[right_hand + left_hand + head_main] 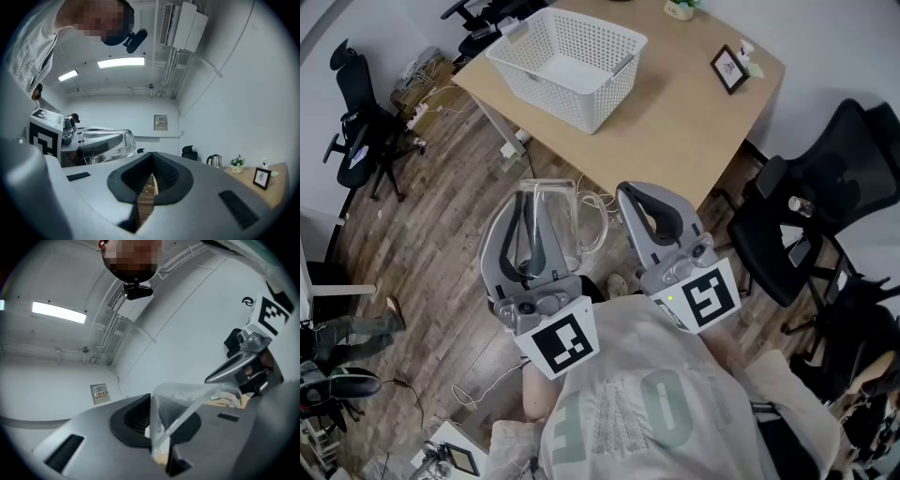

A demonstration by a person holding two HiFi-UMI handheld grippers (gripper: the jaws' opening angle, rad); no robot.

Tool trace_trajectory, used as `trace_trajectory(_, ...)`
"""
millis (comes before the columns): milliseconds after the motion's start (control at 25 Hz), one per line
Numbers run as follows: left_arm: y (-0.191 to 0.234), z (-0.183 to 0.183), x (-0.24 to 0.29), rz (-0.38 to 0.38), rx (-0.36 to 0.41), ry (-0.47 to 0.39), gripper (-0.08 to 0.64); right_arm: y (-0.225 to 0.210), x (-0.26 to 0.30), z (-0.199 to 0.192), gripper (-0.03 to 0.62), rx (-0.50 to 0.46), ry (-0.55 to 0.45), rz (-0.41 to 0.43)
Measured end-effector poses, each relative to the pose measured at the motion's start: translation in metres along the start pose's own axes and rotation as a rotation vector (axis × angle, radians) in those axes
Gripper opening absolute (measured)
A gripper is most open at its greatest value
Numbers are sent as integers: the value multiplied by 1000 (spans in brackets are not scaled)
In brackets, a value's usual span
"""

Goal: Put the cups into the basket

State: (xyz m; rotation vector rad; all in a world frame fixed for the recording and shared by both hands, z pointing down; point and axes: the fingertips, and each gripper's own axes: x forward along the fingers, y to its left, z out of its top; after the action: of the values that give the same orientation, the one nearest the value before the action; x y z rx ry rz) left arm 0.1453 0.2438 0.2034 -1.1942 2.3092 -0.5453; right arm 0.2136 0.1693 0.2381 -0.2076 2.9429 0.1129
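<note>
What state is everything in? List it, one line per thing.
left claw: shut on the cup's wall
glass cup: held in the air, empty
right claw: shut, nothing in it
basket: upright, empty
picture frame: standing

Grey left gripper [527,202], grey right gripper [634,193], marker cubes [562,345], pale lettered shirt [647,403]

An office: black swivel chairs [831,192] around a light wooden desk [675,105]
</note>
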Motion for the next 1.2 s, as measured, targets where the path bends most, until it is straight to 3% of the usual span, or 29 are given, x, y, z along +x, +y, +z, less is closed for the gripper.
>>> trace_trajectory(520, 29, 0, -7, 67, -6, 7, 38, -2, 1, 11, -3, -31, -11, 17)
trace_trajectory(800, 46, -1, -14, 108, -2, 47, 38, -12, 2, 13, -3, 16, -16, 33)
trace_trajectory(1200, 85, -29, -7, 166, -46, 31, 38, 0, 37, 3, -2, 39, -14, 43)
